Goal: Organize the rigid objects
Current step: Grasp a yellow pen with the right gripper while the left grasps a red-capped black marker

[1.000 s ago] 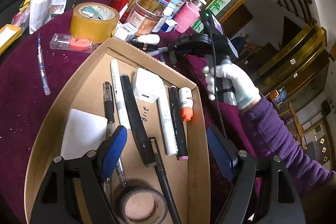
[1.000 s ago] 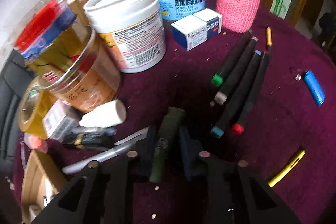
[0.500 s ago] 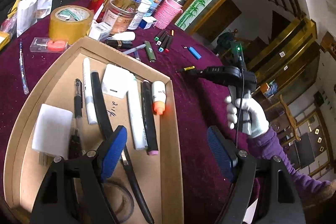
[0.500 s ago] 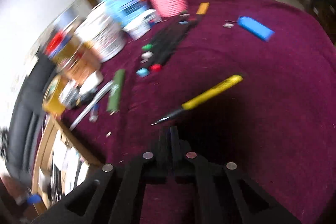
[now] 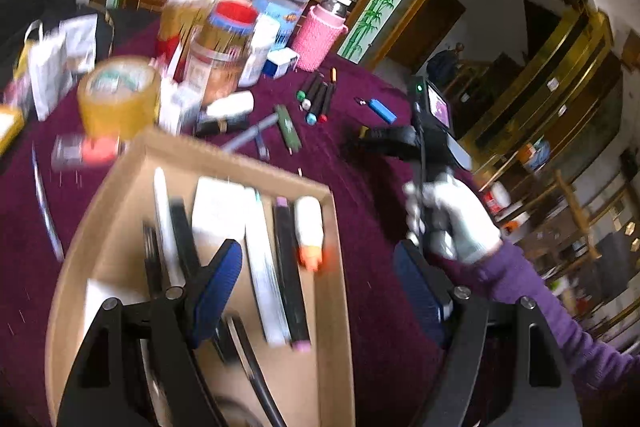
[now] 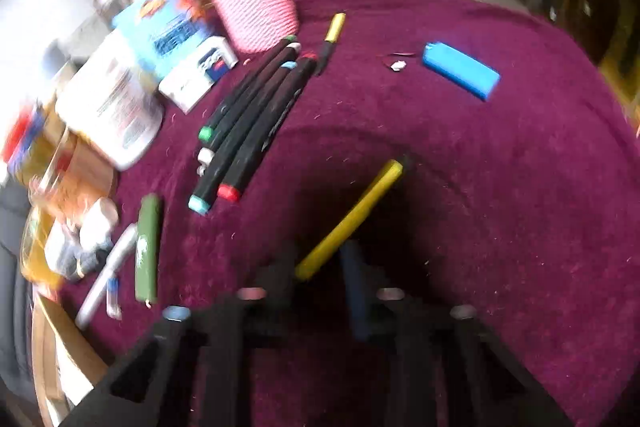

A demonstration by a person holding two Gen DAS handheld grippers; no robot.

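Right claw closing in on the yellow pen after leaving the green one behind.

The right claw (image 6: 320,267), shut half a second ago, is now spreading around the slim yellow plastic pen (image 6: 352,215) lying on the maroon-clothed counter (image 6: 500,187); the left claw (image 5: 320,287) is hovering spread over the cardboard tray (image 5: 336,307).
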